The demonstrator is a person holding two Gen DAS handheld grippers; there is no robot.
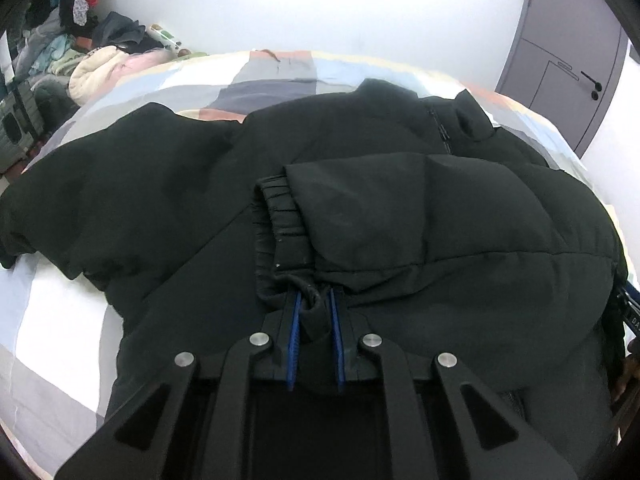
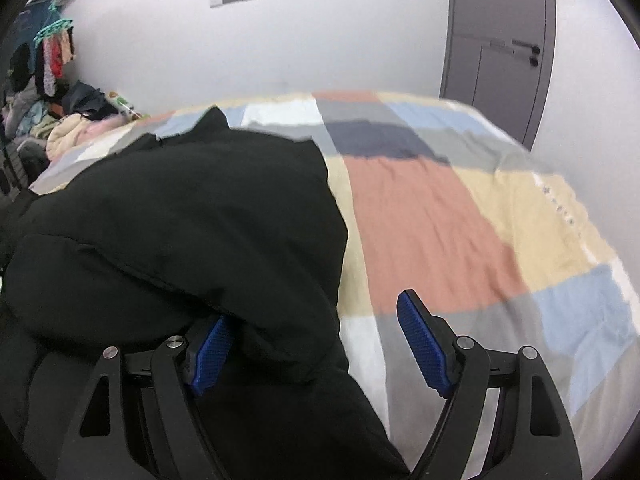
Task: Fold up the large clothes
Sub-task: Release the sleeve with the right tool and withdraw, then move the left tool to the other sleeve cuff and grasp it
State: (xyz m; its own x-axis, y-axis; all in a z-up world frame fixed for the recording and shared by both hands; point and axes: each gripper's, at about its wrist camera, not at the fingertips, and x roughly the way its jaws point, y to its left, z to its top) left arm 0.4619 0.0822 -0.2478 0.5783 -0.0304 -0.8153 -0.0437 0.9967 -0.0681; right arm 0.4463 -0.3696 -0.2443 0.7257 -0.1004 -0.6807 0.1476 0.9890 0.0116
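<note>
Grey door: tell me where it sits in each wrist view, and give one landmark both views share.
Left wrist: grey door at the upper right edge, behind the bed.
Right wrist: door upper right of centre, behind the bed.
Shared landmark: black jacket on the patchwork quilt.

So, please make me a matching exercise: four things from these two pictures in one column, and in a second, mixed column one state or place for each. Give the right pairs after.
Column 1
1. left tool
2. right tool
3. black jacket
4. grey door

Column 2
A. spread on the patchwork bedcover
B. open, one pad under the jacket's edge, the other over the cover
C. shut, in the white wall behind the bed
D. pinched on the sleeve cuff

Pairs: 1-D, 2-B, 3-A, 4-C
</note>
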